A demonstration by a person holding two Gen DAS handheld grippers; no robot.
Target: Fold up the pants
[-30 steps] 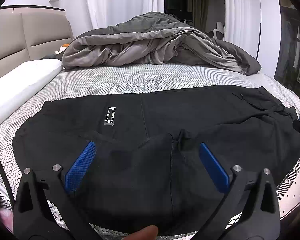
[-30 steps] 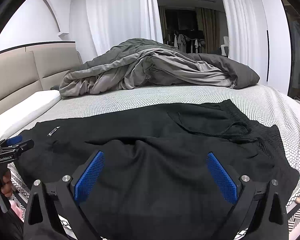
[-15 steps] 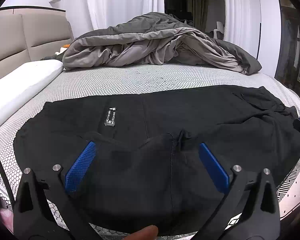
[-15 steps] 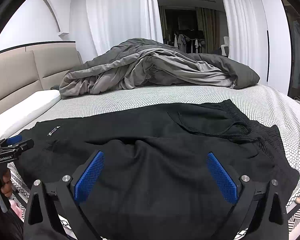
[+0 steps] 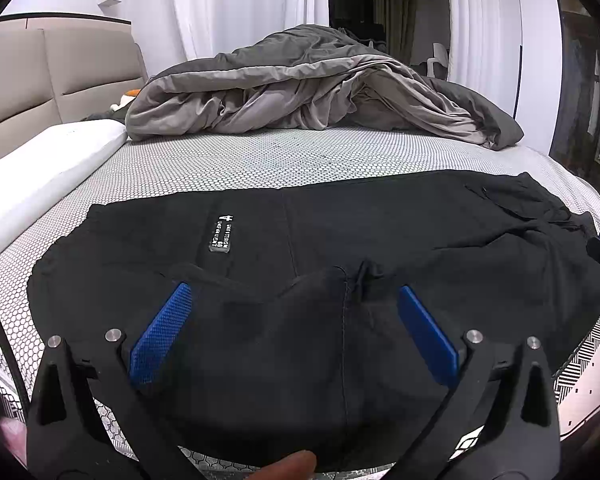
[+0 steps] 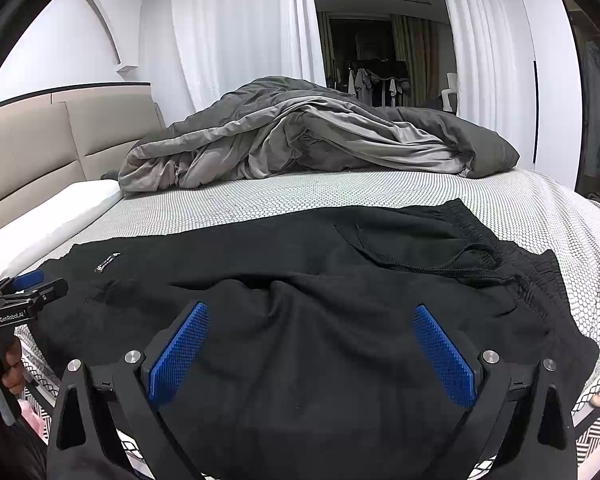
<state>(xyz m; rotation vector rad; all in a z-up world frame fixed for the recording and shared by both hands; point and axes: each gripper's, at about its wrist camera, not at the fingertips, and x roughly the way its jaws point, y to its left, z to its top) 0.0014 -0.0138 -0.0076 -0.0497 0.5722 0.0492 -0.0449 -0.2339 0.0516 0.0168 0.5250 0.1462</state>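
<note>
Black pants (image 5: 380, 232) — laid sideways across the near edge of the bed (image 5: 260, 160), on its white honeycomb-patterned cover, folded lengthwise with one leg over the other. Left of the pants: white pillow (image 5: 48, 164) against the beige padded headboard (image 5: 52, 76). On the pants, toward their left end: small patch with white lettering (image 5: 221, 233). Left gripper (image 5: 294, 292), over the near edge of the pants at the leg portion: blue-padded fingers (image 5: 160, 336) spread wide, grasping nothing, fabric lying flat between them; a fingertip shows at the bottom of this view. Beyond the pants, at the far side of the bed: rumpled grey duvet (image 5: 300, 84); white curtains (image 6: 236, 32) behind it. Right gripper (image 6: 310, 316), over the near edge of the pants at the seat portion: fingers likewise released and wide apart, cloth beneath untouched by the pads. Right end of the pants: elastic waistband (image 6: 540, 268) with a loose black drawstring (image 6: 432, 268) — slightly bunched.
</note>
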